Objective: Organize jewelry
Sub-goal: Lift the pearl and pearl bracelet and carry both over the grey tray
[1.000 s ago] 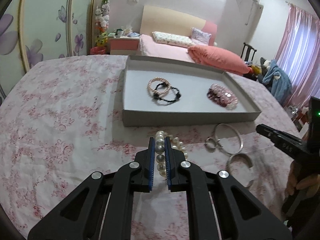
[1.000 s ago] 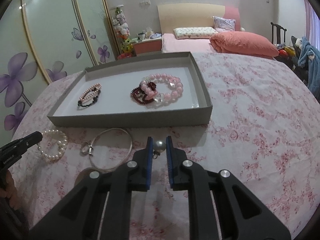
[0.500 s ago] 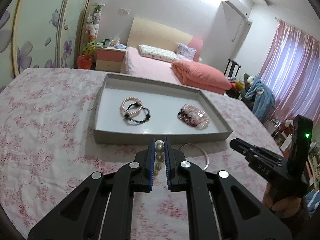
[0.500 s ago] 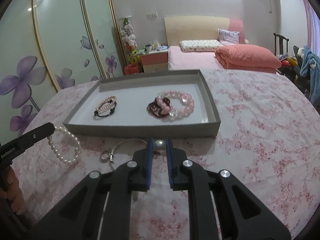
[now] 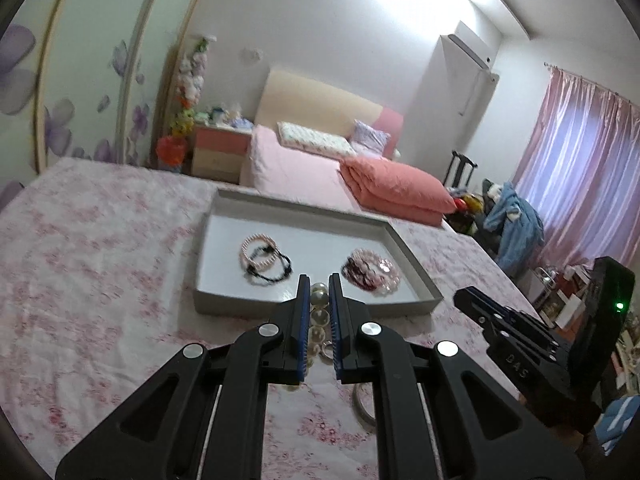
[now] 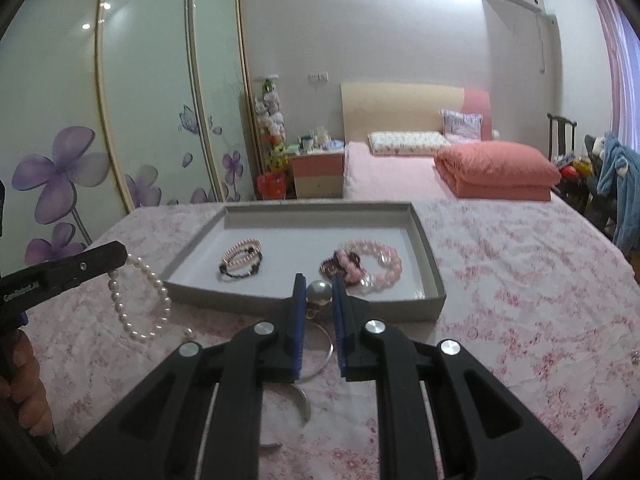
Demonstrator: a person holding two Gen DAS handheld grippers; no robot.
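Note:
My left gripper (image 5: 319,284) is shut on a white pearl bracelet (image 5: 319,314), which hangs above the flowered cloth; in the right wrist view that bracelet (image 6: 138,304) dangles from the left gripper (image 6: 122,254). My right gripper (image 6: 319,286) is shut on a grey pearl bead (image 6: 319,293) with a small metal link below it, lifted just in front of the grey tray (image 6: 304,304). The tray (image 5: 316,304) holds a pink-and-black bracelet pair (image 5: 262,258) on its left and pink bead bracelets (image 5: 370,274) on its right. The right gripper (image 5: 464,300) shows at the right of the left wrist view.
A thin silver bangle (image 6: 324,354) and a silver cuff (image 6: 302,404) lie on the pink flowered tablecloth (image 6: 520,300) under my right gripper. A hand (image 6: 22,372) holds the left tool. Behind the table stand a pink bed, a nightstand and wardrobe doors.
Both grippers have risen off the cloth, lifting the pearl bracelet and the grey pearl bead with them. Both views have tilted up, so the tray sits lower and more of the room shows.

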